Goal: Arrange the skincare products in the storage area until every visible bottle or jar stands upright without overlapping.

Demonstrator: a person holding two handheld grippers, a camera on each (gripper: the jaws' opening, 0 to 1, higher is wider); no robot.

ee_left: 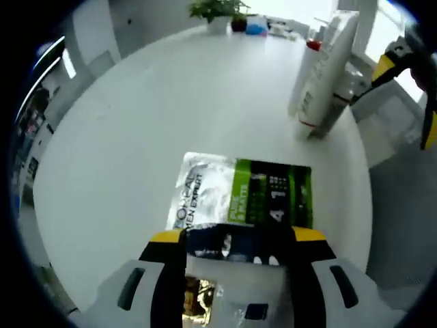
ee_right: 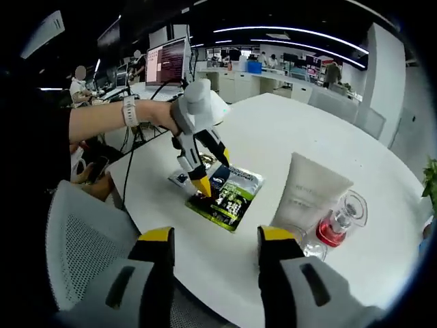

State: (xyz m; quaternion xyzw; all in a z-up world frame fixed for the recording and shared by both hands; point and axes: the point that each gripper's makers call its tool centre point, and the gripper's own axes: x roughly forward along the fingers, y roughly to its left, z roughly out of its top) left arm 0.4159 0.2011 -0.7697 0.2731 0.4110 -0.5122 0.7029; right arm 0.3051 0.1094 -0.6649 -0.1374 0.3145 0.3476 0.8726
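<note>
Our left gripper (ee_left: 239, 239) pinches the green-and-silver sachet (ee_left: 242, 195) flat on the white table (ee_left: 171, 102); our right gripper (ee_right: 215, 239) hovers spread, empty

white round table (ee_right: 355, 137) | potted plant (ee_left: 217, 9) at its far edge | mesh chair (ee_right: 82, 253) beside table | monitor (ee_right: 166, 63) lit behind

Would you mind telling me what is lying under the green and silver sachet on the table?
The sachet lies flat on the white table. At its near end the left gripper is down over it, and a dark packet shows beside that end. Anything beneath the sachet itself is covered.
</note>
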